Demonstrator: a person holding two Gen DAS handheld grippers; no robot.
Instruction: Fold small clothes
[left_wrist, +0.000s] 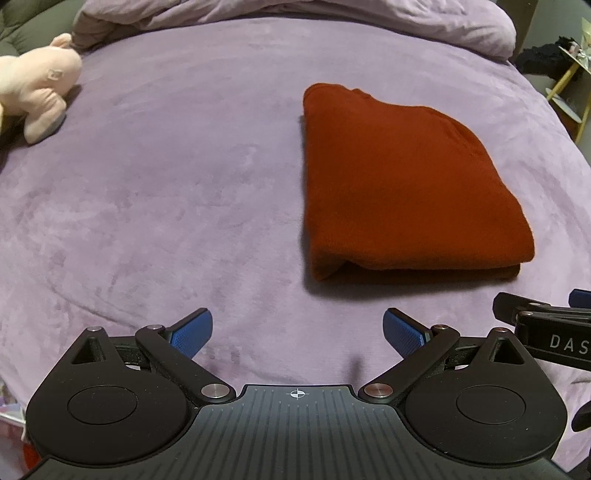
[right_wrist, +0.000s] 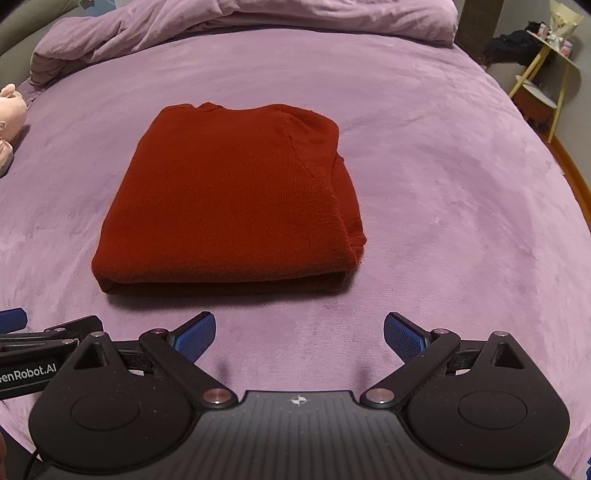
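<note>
Both grippers empty: left gripper (left_wrist: 297, 332) has its blue fingers (left_wrist: 194, 332) spread wide over bare blanket, right gripper (right_wrist: 299, 334) the same, fingers (right_wrist: 402, 338) apart, nothing between them. They sit side by side, close, near edge of the bed, likely parked clear so nothing snags the fold

Red sweater (right_wrist: 232, 199) lies ahead of both, not touching any finger, a strip of purple blanket (right_wrist: 443, 184) between. From the left wrist it sits ahead and to the right; from the right wrist ahead and slightly left. It's a compact rectangle, layers stacked, folded edge facing the grippers, so folding looks done or nearly

Pink plush toy (left_wrist: 37, 85) far left, well apart; bunched duvet (right_wrist: 240, 22) at the back
</note>
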